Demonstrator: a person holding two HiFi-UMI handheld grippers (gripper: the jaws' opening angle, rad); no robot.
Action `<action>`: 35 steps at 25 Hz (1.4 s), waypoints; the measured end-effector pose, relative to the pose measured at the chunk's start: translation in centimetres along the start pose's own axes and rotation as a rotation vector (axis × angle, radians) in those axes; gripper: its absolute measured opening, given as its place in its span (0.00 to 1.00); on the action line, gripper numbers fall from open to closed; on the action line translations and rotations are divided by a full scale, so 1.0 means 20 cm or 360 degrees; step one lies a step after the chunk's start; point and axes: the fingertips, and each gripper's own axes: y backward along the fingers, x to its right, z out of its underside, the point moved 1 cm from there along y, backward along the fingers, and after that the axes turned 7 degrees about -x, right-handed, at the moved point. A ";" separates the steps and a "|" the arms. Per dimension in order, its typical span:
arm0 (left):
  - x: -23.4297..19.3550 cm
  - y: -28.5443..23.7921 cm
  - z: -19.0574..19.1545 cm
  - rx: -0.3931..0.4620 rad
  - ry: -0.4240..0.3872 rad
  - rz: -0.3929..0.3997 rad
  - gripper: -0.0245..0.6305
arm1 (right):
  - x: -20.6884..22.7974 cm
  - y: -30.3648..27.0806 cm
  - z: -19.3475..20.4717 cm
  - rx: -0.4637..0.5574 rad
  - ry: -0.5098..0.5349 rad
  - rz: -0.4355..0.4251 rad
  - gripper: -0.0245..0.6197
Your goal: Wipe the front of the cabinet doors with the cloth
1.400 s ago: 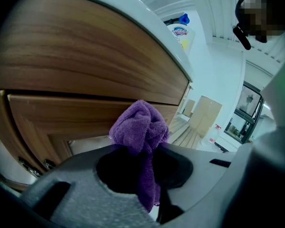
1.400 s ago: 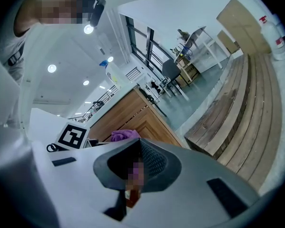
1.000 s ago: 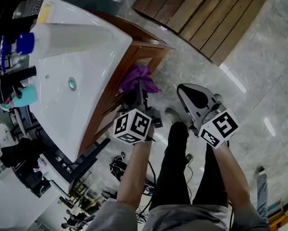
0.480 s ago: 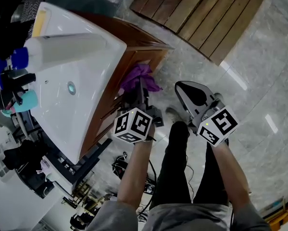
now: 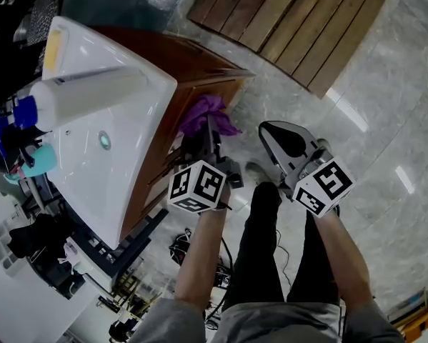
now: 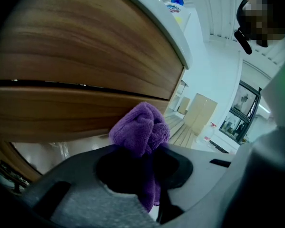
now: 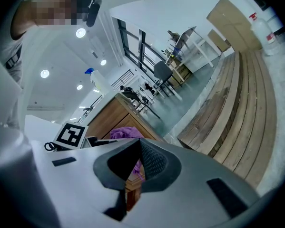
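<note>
Purple cloth sat bunched in the left gripper, its jaws clamped on it, up by the front of the wooden cabinet door near the cabinet's outer corner, under the white sink. That forearm reached straight forward and down. The right gripper was held alongside, clear of the cabinet, its jaws closed on nothing, the forearm likewise outstretched.

One purple cloth, one wooden cabinet, one white sink, one slatted wooden platform, and two grippers, the left gripper and the right gripper, each carrying one marker cube.
</note>
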 end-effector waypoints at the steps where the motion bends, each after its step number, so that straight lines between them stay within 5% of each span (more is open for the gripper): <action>1: 0.00 -0.01 0.00 -0.0002 -0.0001 0.0001 0.14 | 0.01 0.00 0.00 0.0001 -0.0003 0.0002 0.05; 19: 0.14 -0.08 -0.04 -0.0001 0.0018 0.0058 0.14 | 0.07 0.07 -0.05 0.0039 -0.0031 0.0017 0.05; 35: 0.44 -0.05 0.05 -0.0002 -0.0053 0.0337 0.14 | 0.08 0.22 -0.02 0.0061 -0.0034 0.0047 0.05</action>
